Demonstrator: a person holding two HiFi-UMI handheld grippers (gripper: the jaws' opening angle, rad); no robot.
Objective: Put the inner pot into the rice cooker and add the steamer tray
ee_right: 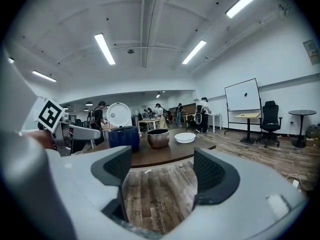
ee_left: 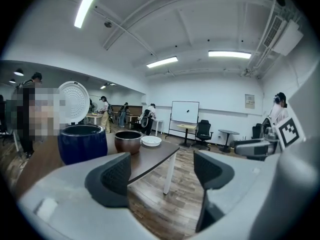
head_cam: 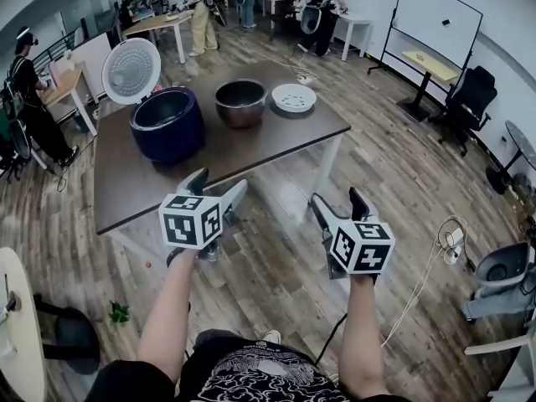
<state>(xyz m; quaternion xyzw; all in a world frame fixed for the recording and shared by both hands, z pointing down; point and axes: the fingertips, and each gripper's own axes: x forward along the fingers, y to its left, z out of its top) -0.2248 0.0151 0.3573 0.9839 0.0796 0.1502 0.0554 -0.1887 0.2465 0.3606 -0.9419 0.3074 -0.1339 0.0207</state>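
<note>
On the brown table [head_cam: 276, 145] stands a dark blue rice cooker [head_cam: 167, 126] with its white lid [head_cam: 131, 70] raised. A bronze inner pot [head_cam: 240, 102] sits to its right, and a white steamer tray [head_cam: 294, 97] lies right of the pot. My left gripper [head_cam: 216, 188] hangs open over the table's near edge with nothing between its jaws. Further right, over the floor, my right gripper [head_cam: 338, 203] is open and empty too. The cooker [ee_left: 82, 142], the pot [ee_left: 128, 141] and the tray [ee_left: 151, 141] show ahead in the left gripper view, and likewise the cooker [ee_right: 124, 137], pot [ee_right: 158, 138] and tray [ee_right: 184, 137] in the right gripper view.
The wooden floor [head_cam: 402, 182] surrounds the table. A whiteboard [head_cam: 437, 19] and a black office chair [head_cam: 469, 103] stand at the right. A cable [head_cam: 423, 275] lies on the floor near a grey chair base [head_cam: 502, 279]. People work at desks [head_cam: 167, 23] far behind.
</note>
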